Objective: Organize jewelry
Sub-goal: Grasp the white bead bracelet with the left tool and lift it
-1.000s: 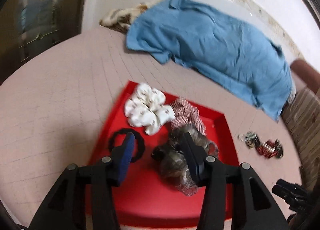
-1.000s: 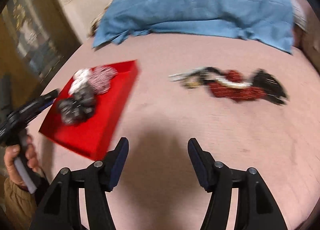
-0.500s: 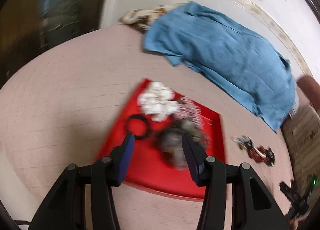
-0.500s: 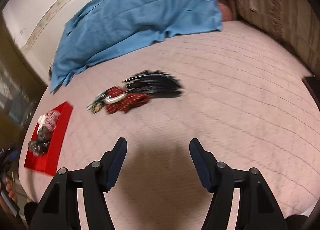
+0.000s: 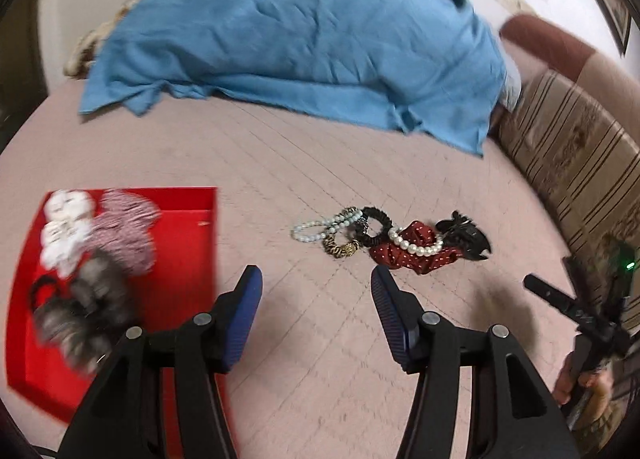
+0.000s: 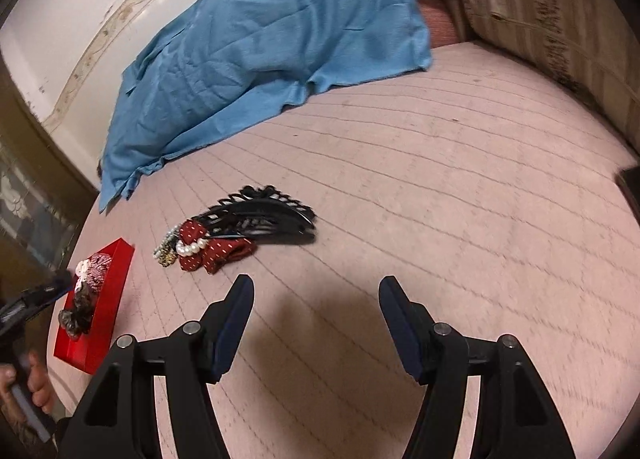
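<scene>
Left gripper [image 5: 316,285], left wrist view: jaws are held wide apart, nothing between them, above the pink bedcover [image 5: 256,163]. A loose jewelry pile [image 5: 384,237] is seen at about 1 o'clock from the fingertips, near but not touching. Its long axis runs roughly 9 to 3 o'clock: white bead strand [image 5: 310,229] at the 9 o'clock end, leopard band [image 5: 340,247], black scrunchie [image 5: 374,223], red dotted scrunchie [image 5: 412,249] under a pearl bracelet [image 5: 416,245], black claw clip [image 5: 464,235] at the 3 o'clock end. The red tray [image 5: 188,251], already holding scrunchies, lies at 9 o'clock.

Right gripper [image 6: 316,299], right wrist view: jaws are likewise spread and empty. The pile is seen at 11 o'clock, the clip [image 6: 264,217] nearest, the tray [image 6: 114,279] farther off at 9 o'clock.

Judgement: the left gripper is taken to be better aligned, the pile being almost dead ahead; the right's approach would meet the clip end first. A grasp across the short axis is favoured.
</scene>
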{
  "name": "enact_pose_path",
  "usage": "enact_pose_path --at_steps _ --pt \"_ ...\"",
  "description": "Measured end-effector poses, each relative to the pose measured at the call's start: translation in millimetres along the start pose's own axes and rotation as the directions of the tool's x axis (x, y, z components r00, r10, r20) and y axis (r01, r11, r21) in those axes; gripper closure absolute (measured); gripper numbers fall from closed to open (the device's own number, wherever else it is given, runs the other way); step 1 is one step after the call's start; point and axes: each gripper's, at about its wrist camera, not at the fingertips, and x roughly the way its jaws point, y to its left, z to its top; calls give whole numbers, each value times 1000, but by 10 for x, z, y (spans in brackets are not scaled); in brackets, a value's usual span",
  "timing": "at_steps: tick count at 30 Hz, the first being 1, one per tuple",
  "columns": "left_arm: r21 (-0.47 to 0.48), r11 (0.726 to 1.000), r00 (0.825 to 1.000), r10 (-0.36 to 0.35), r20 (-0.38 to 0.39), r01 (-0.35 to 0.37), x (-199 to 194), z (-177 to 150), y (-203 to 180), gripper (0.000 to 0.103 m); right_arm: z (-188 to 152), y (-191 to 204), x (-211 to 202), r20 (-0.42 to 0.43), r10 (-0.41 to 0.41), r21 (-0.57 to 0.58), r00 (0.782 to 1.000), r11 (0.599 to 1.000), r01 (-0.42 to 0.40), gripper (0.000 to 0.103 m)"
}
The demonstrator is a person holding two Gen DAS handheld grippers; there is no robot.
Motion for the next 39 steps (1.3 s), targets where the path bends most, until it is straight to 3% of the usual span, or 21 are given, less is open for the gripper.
enact_pose_path --at_steps 4,8,10,14,15,16,17,18,22,29,35,39 --pt "55 998 999 35 -38 -33 389 141 -115 50 100 71 199 -7 22 -34 1000 999 -22 34" --pt "153 988 997 29 -65 -18 746 229 -319 53 122 21 320 -11 51 -24 999 998 -52 34" --pt "193 981 996 29 -82 -13 900 258 -383 60 118 -26 376 -24 70 -8 997 998 -70 34" --pt "256 967 993 27 -115 3 1173 272 -470 60 152 -90 436 -31 86 10 996 996 -85 34" --pt "264 965 992 25 -123 8 1214 272 -478 66 164 -103 452 -32 93 17 995 996 -93 34" --pt "265 964 990 14 -140 24 1258 272 -480 82 176 -117 464 -33 98 21 995 995 -98 34" --pt "251 967 987 -5 -158 45 1283 280 -470 94 182 -124 473 -34 101 23 994 995 -100 34" --pt "227 972 986 -22 -165 60 1277 294 -441 98 184 -131 485 -36 102 23 994 995 -101 34" --pt "91 986 983 -126 -132 139 1114 378 -273 97 191 -142 496 -38 98 18 994 995 -97 34" --pt "-54 964 961 -263 -79 260 656 342 -52 98 168 -114 441 -27 132 14 991 991 -131 34" --pt "-115 948 950 -305 -60 297 387 68 70 98 126 110 341 -31 189 -36 981 981 -190 34" --pt "-116 959 959 -269 -89 258 399 -178 110 98 118 463 286 -44 192 -175 980 965 -197 34"
